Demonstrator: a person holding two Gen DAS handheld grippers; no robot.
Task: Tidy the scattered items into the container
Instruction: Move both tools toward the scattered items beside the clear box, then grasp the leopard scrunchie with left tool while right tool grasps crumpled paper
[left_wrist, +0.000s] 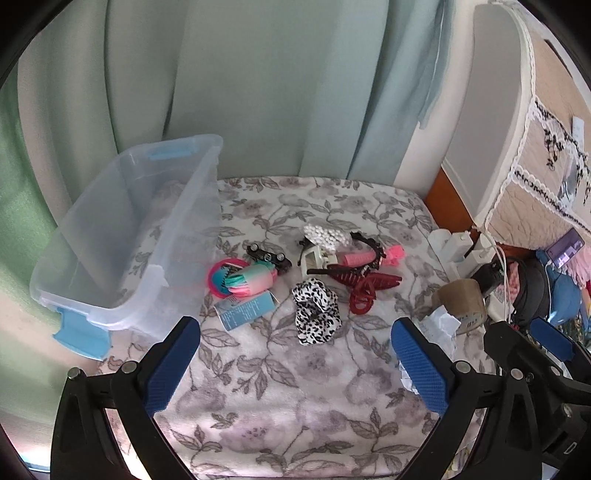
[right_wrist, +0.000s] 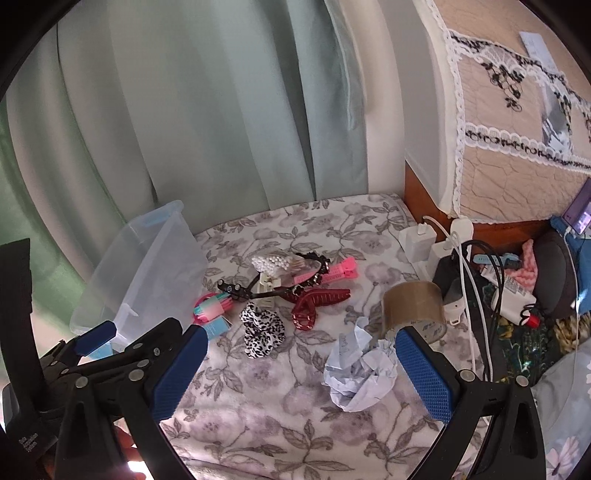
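A clear plastic container (left_wrist: 122, 236) with blue latches stands at the left on the floral blanket (left_wrist: 280, 387); it also shows in the right wrist view (right_wrist: 144, 273). Scattered hair items lie in the middle: a black-and-white scrunchie (left_wrist: 316, 310) (right_wrist: 262, 328), dark red claw clips (left_wrist: 364, 291) (right_wrist: 314, 302), a pink clip (left_wrist: 391, 254), a pearl clip (left_wrist: 327, 234), a black headband (left_wrist: 369, 245), a pink and teal bundle (left_wrist: 243, 280). My left gripper (left_wrist: 295, 365) is open and empty, just short of the scrunchie. My right gripper (right_wrist: 301, 369) is open, with crumpled paper (right_wrist: 360, 373) between its fingers.
A brown tape roll (right_wrist: 415, 306) stands right of the crumpled paper. Chargers, cables and clutter (right_wrist: 480, 273) lie at the right edge. A quilted headboard cover (right_wrist: 517, 147) rises at the right. Green curtains (left_wrist: 221, 92) hang behind the bed.
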